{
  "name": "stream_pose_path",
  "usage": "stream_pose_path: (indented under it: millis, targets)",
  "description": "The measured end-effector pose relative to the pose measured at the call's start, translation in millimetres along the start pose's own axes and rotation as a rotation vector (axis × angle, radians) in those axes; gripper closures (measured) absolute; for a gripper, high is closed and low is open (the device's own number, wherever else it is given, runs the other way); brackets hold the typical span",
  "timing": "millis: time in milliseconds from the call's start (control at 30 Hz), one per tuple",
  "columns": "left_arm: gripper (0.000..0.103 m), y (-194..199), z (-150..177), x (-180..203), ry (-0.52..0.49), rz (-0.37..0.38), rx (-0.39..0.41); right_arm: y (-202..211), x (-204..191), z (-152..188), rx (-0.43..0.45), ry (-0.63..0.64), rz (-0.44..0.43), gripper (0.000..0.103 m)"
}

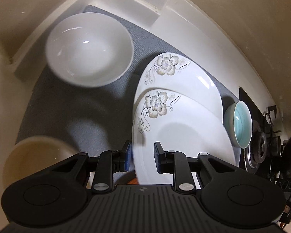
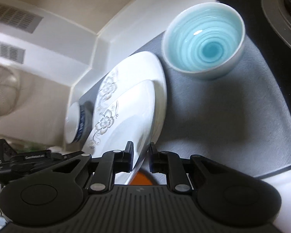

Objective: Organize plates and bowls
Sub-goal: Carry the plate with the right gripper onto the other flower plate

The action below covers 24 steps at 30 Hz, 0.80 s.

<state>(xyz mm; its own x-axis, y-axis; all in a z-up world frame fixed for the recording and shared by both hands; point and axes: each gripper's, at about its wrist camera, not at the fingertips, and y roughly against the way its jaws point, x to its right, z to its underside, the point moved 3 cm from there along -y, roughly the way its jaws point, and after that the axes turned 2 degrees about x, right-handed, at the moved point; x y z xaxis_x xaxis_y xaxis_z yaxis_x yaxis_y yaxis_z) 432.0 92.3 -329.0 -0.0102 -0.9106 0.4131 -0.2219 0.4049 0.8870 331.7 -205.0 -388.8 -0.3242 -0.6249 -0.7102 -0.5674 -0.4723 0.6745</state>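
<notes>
Gripping the near rim of a floral plate (image 1: 184,136) between narrowed jaws, left gripper (image 1: 141,156) angled steeply down over a grey mat (image 1: 91,120) on a pale kitchen counter (image 1: 232,44). Plate edge seated between the blue-faced pads (image 1: 128,156), tilted above a second floral plate (image 1: 186,79) lying flat on the mat just behind it, the two overlapping. Beyond and to the left in this view, a large white bowl (image 1: 89,48) upright on the mat, apart from both plates; at lower left, a blurred cream cup (image 1: 36,155), too soft to read further. At right, a small blue-glazed bowl (image 1: 240,124) standing just beside the plates, near the black stove burner (image 1: 261,147).

Seen from the right wrist, right gripper (image 2: 141,156) pinching an edge of the same lifted plate (image 2: 126,124), jaws nearly closed with the thin rim between the fingers (image 2: 129,153). Second plate (image 2: 155,73) underneath, flower patterns lined up one above the other. Blue-glazed bowl (image 2: 203,40) upright on the mat (image 2: 232,116) just right of the plates. Left of the plates, a small white bowl with blue-patterned outside (image 2: 74,124); whether on its side or merely seen at an angle cannot be told. Opposite gripper's black body (image 2: 27,159) at the left edge.
</notes>
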Motion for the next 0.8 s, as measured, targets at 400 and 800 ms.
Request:
stream_pose_path:
  millis: [400,800]
  targets:
    - [0.08,19.5,16.4,-25.4,0.086,0.166,-0.013,-8.4,-3.2,-9.1,0.049,0.028,0.051,0.091]
    - [0.099,20.5,28.0,-31.7,0.171,0.186,0.009,-23.9,-5.3,-13.2,0.041,0.043,0.055,0.091]
